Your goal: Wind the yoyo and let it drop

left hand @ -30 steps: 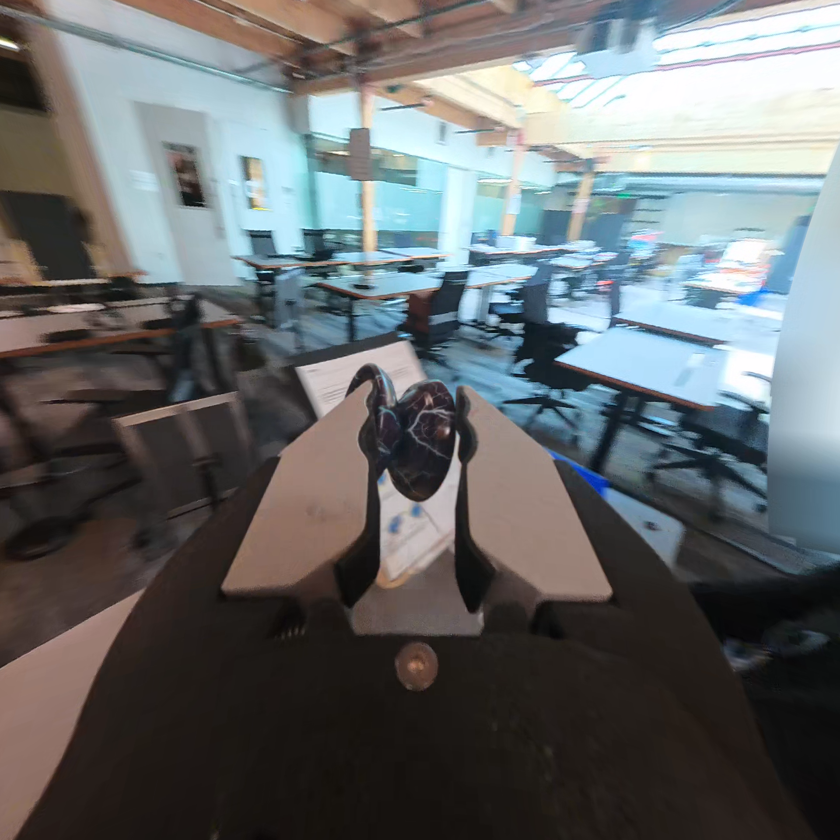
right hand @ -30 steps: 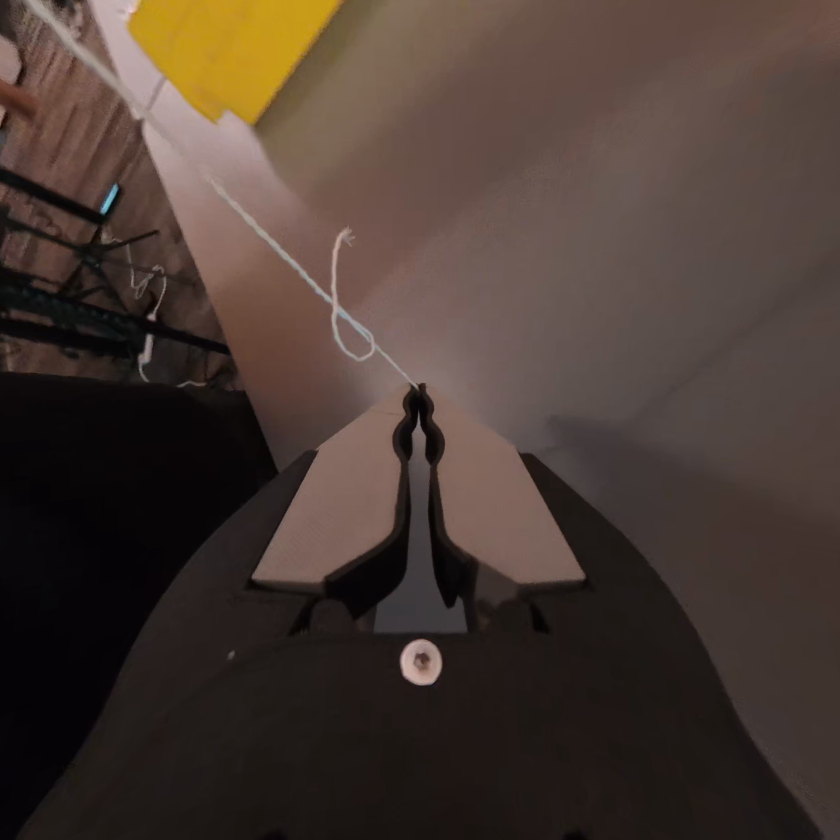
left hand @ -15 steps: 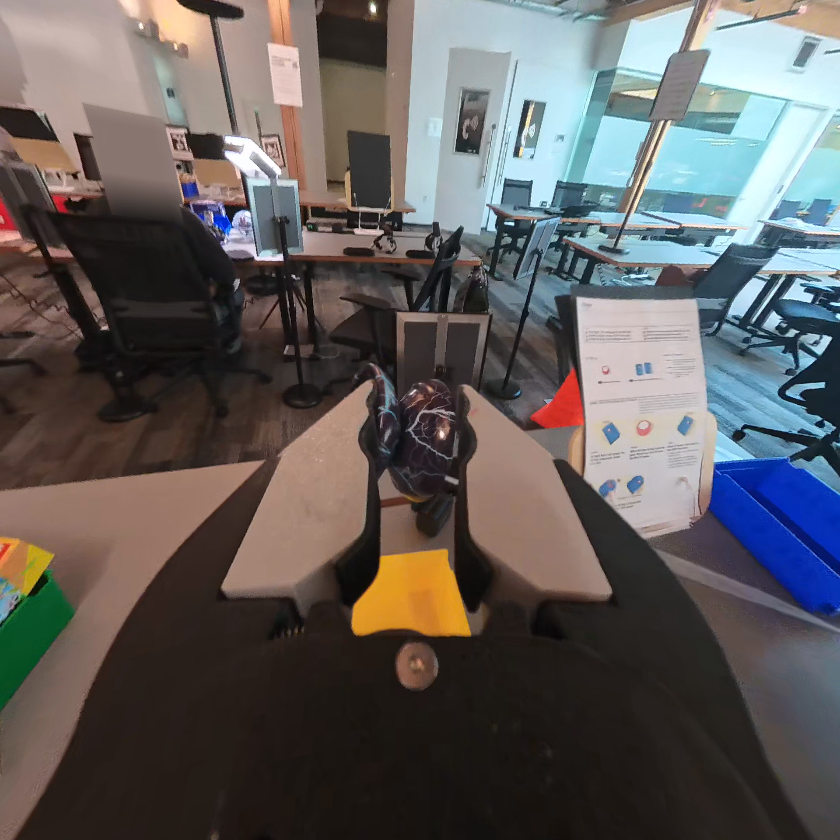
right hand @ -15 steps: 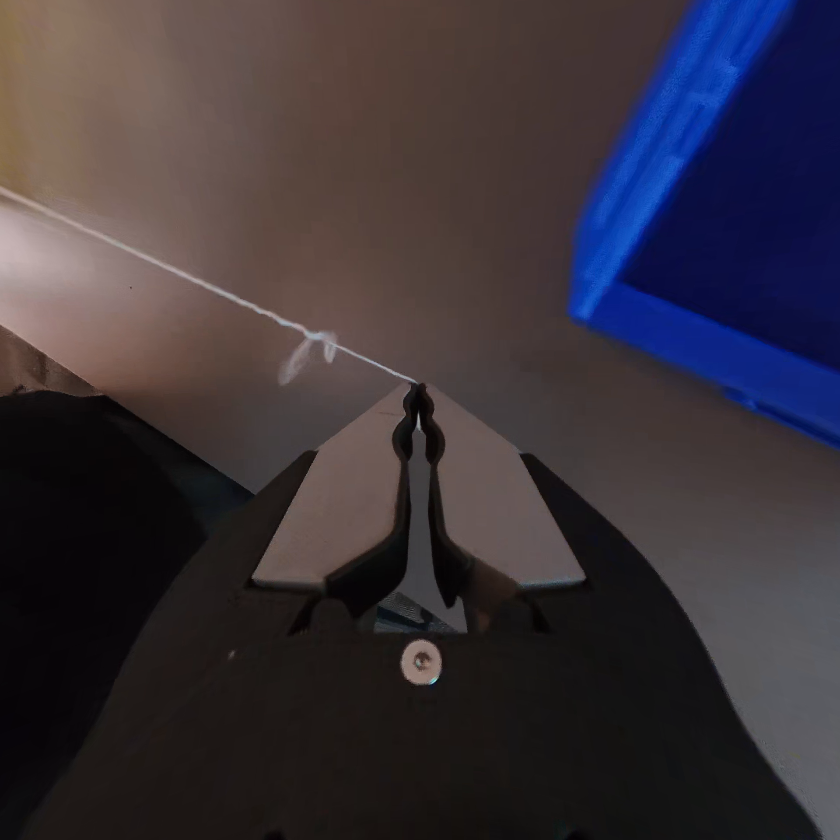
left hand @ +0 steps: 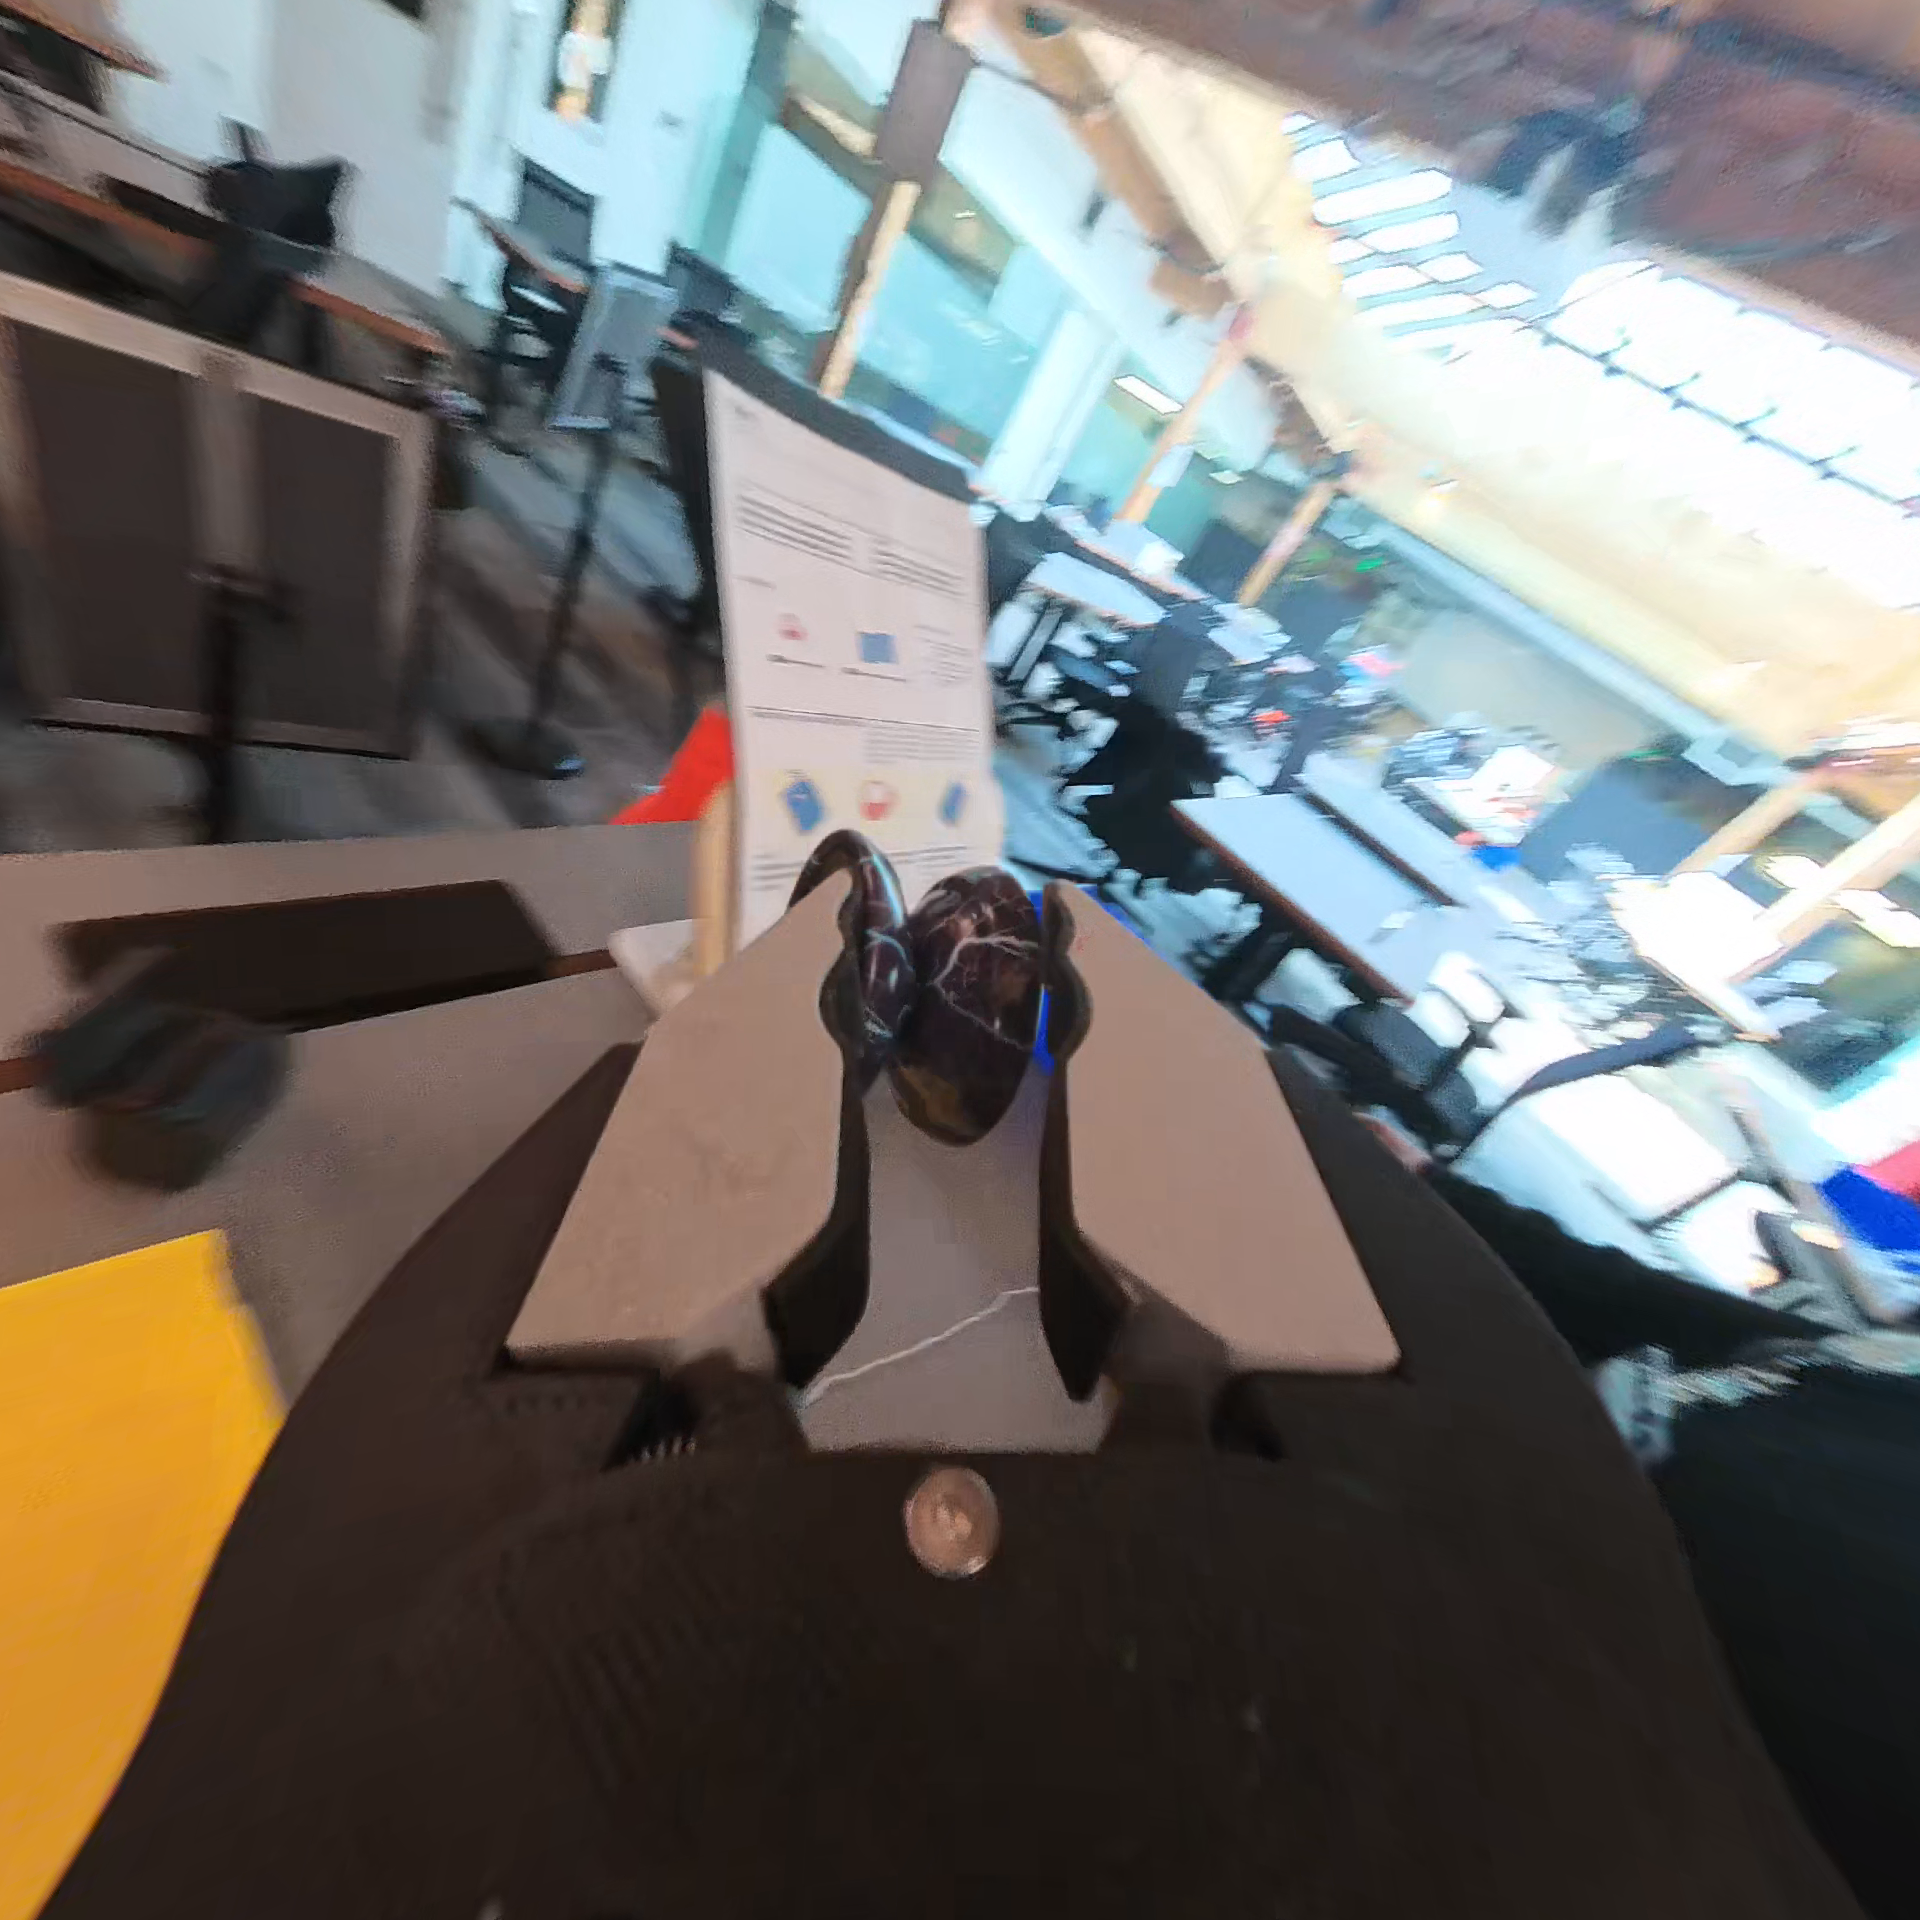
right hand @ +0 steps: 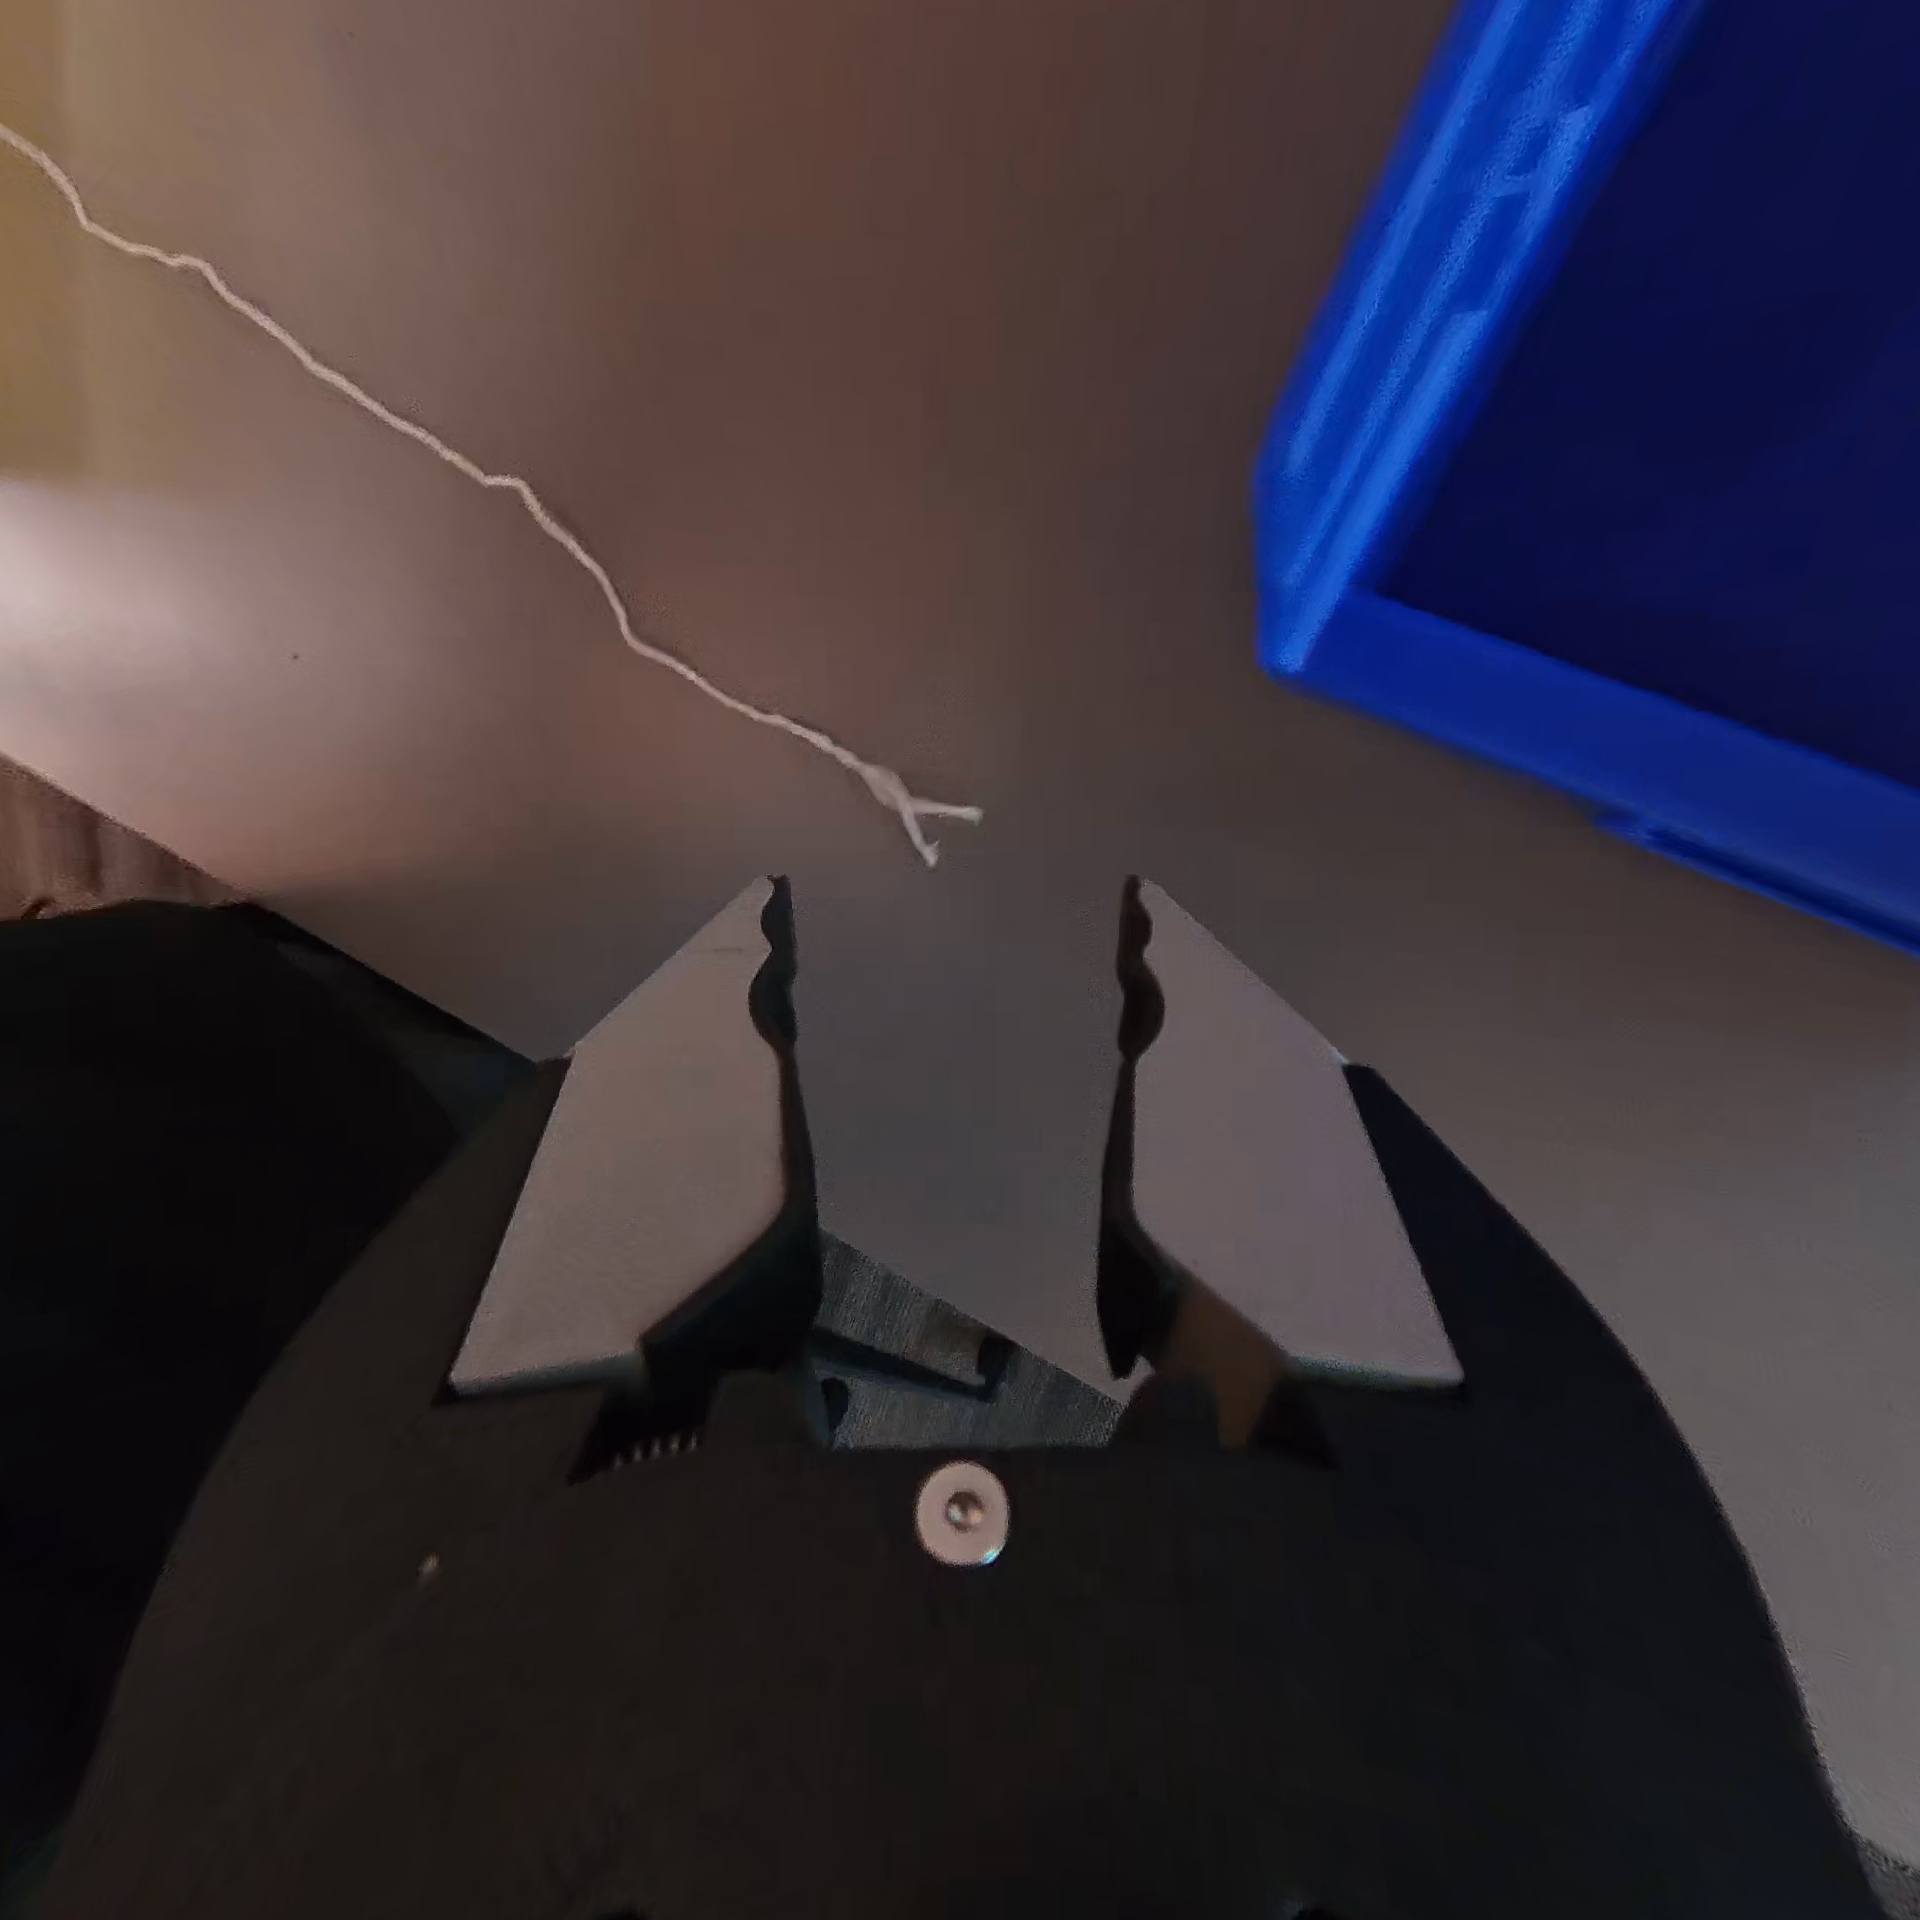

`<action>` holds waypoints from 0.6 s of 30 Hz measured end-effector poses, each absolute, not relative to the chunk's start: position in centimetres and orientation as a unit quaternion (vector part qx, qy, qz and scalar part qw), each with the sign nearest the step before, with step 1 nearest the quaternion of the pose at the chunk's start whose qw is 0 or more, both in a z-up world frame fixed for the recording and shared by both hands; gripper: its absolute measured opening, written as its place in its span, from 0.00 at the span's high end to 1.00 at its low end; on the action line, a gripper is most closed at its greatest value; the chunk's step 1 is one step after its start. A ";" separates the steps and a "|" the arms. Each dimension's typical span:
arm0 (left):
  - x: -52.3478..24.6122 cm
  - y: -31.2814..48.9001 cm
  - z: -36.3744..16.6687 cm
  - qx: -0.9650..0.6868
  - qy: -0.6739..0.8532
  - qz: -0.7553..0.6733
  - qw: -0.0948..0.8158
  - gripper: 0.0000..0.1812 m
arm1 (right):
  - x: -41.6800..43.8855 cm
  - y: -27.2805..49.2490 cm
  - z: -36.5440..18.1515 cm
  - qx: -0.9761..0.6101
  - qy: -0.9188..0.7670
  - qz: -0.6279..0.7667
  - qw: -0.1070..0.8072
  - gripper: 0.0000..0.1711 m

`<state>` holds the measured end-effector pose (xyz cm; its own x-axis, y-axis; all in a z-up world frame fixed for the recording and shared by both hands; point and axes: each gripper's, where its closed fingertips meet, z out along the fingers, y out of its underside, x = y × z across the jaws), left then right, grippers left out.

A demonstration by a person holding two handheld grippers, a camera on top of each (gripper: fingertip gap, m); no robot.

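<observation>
My left gripper [left hand: 945, 935] is shut on a dark purple marbled yoyo [left hand: 961, 1018], held edge-on between the fingertips above the grey table [left hand: 312, 1081]. A bit of white string [left hand: 925, 1340] shows between the fingers, below the yoyo. In the right wrist view, my right gripper [right hand: 954, 894] is open and empty, pointing down at the table. The white string [right hand: 520, 499] runs from the upper left to its loose knotted end [right hand: 925, 821] just beyond the fingertips, apart from both.
A blue bin [right hand: 1621, 416] stands on the table to the right of the right gripper. A yellow sheet [left hand: 104, 1507] lies at the left. A standing instruction sheet [left hand: 862, 665] is behind the yoyo. Desks and chairs fill the room beyond. Some 65 cm of space lies between my two pairs of fingers.
My right gripper has opened and let go of the string end, which now hangs slack. My left gripper has swung and tilted to the right, still holding the yoyo.
</observation>
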<state>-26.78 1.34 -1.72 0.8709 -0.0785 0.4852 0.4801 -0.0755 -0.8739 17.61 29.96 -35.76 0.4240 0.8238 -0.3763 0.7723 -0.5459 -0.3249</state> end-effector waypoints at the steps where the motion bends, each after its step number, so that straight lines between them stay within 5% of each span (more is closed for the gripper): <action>1: -25.6 1.6 -1.8 -0.691 -0.129 -0.239 0.670 0.83 | 17.8 30.4 -34.9 -0.845 -0.465 0.255 0.065 0.66; 5: -19.4 1.7 -0.8 -0.639 -0.024 -0.342 0.688 0.84 | 14.4 29.2 -27.3 -0.795 -0.460 0.377 0.120 0.70; 10: -12.5 1.6 -0.1 -0.605 0.105 -0.399 0.680 0.84 | 8.4 26.6 -20.0 -0.716 -0.562 0.369 0.189 0.64; 15: -5.5 1.0 0.1 -0.586 0.249 -0.417 0.649 0.83 | 0.1 11.8 -8.9 -0.484 -0.634 0.585 0.148 0.57; 18: -3.2 1.4 0.1 -0.574 0.276 -0.425 0.643 0.83 | -2.5 4.2 -7.2 -0.402 -0.659 0.622 0.135 0.52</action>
<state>-3.24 1.38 0.14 0.4855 -0.8641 0.1330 0.2291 -0.0210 -0.9732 -2.45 4.24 -7.22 -0.6399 0.6978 -0.3219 0.3617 -0.0961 -0.9273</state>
